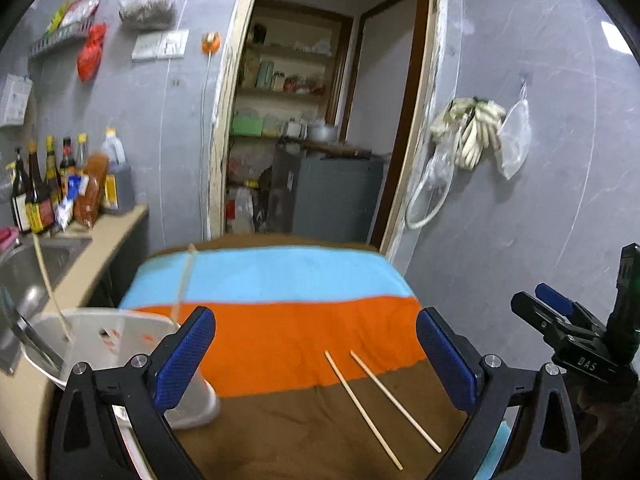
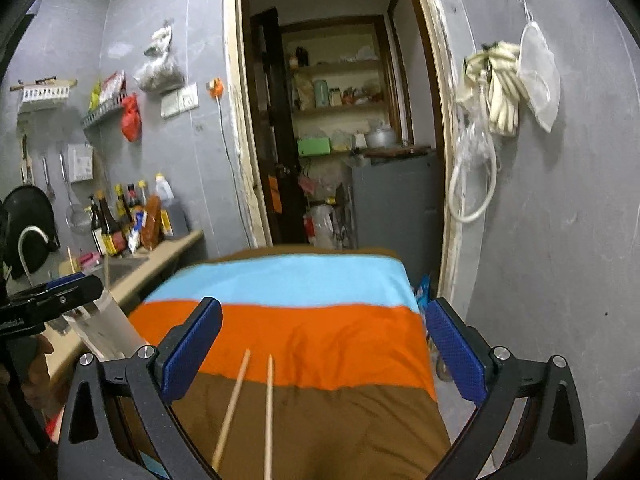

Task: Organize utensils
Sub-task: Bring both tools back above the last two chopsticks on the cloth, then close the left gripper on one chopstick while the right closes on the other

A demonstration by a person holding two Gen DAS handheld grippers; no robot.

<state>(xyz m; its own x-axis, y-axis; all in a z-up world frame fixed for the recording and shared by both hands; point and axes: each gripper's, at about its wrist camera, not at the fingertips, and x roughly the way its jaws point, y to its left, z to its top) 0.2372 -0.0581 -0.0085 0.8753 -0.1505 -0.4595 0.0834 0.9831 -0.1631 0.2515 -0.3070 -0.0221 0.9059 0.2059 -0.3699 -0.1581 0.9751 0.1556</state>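
two thin pale wooden chopsticks (image 1: 362,408) lie flat, side by side and slightly apart, on the brown band of a striped cloth (image 1: 280,332). a white holder (image 1: 120,344) stands at the cloth's left edge with another chopstick (image 1: 50,284) leaning inside.

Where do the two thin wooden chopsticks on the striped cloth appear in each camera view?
Left wrist view: the two thin wooden chopsticks lie lower right of centre, slanting on the brown stripe, tips towards the orange stripe.
Right wrist view: the chopsticks lie at bottom centre, running almost straight up from the edge onto the orange stripe.
Shared landmark: the blue, orange and brown striped cloth.
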